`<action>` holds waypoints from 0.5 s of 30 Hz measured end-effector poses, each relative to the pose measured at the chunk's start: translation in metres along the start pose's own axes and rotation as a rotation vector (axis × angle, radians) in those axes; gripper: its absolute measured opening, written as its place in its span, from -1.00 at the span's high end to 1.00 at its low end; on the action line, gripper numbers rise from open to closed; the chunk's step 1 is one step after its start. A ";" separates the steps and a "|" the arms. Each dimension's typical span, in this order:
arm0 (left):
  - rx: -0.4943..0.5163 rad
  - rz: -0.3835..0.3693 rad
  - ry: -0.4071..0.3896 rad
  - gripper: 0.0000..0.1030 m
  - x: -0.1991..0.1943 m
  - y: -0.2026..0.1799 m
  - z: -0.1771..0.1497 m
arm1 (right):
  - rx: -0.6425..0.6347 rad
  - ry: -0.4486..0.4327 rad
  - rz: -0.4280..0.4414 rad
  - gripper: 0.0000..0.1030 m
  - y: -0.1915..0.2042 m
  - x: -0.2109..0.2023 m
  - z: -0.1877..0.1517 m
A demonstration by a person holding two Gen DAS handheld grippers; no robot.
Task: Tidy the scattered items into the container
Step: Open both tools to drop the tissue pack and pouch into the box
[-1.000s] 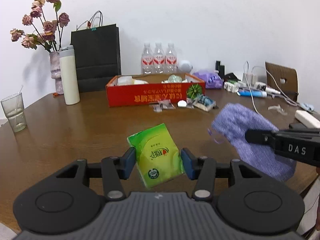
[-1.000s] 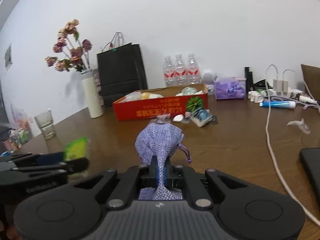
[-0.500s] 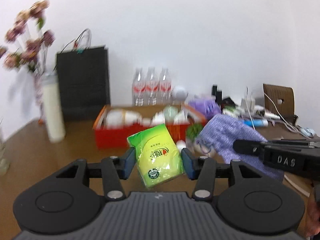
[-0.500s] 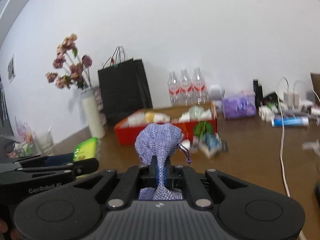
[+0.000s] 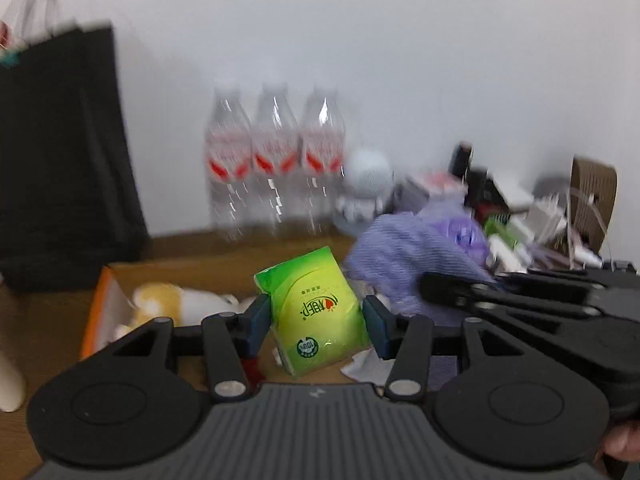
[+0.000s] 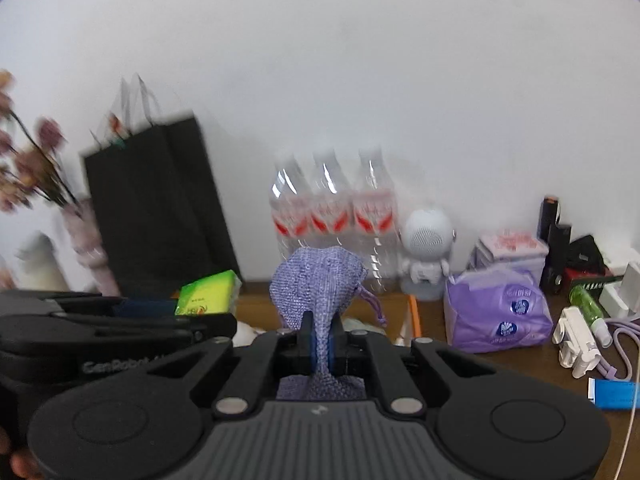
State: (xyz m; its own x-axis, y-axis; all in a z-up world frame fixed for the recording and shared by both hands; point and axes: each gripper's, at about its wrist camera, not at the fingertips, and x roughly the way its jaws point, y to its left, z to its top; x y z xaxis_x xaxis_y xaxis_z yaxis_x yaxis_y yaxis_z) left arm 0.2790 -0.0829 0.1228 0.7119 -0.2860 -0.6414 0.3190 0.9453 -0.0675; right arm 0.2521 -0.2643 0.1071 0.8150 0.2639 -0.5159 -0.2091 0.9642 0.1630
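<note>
Left wrist view: the left gripper [image 5: 316,322] clamps a green pack [image 5: 316,312], long axis upright, directly over the box [image 5: 100,304]. The right gripper [image 5: 428,286] beside it carries a purple pouch [image 5: 404,256], also above the box.

Right wrist view: the right gripper [image 6: 320,336] pinches the pouch [image 6: 316,280] tight. Bottles [image 6: 332,208] line the wall behind the box; a brown table [image 6: 460,360] lies beneath.

Room backdrop: plain white wall [image 6: 360,60], evenly lit. Brown wooden bench [image 6: 500,364] set against it. On the bench by the wall: black paper bag [image 6: 156,208], three water bottles [image 6: 332,208], dried flowers [image 6: 24,168].
</note>
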 end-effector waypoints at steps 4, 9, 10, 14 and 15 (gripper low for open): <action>0.001 0.027 0.128 -0.02 0.046 0.005 -0.020 | 0.016 0.166 -0.026 0.90 -0.009 0.048 -0.007; -0.002 0.008 0.224 -0.09 0.065 0.020 -0.044 | -0.021 0.330 -0.056 0.74 -0.008 0.081 -0.026; 0.007 0.005 0.239 -0.18 0.065 0.022 -0.044 | -0.034 0.362 -0.080 0.57 -0.006 0.085 -0.029; -0.010 -0.012 0.231 -0.62 0.044 0.031 -0.039 | 0.005 0.417 -0.067 -0.01 -0.012 0.085 -0.028; -0.021 -0.020 0.221 -0.62 0.035 0.034 -0.035 | 0.024 0.421 -0.054 -0.04 -0.014 0.082 -0.024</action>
State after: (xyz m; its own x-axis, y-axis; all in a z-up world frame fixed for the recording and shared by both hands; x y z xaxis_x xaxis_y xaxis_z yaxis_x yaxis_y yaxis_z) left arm 0.2932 -0.0554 0.0716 0.5506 -0.2660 -0.7912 0.3169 0.9435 -0.0967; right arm 0.3087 -0.2556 0.0419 0.5313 0.2047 -0.8221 -0.1554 0.9774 0.1430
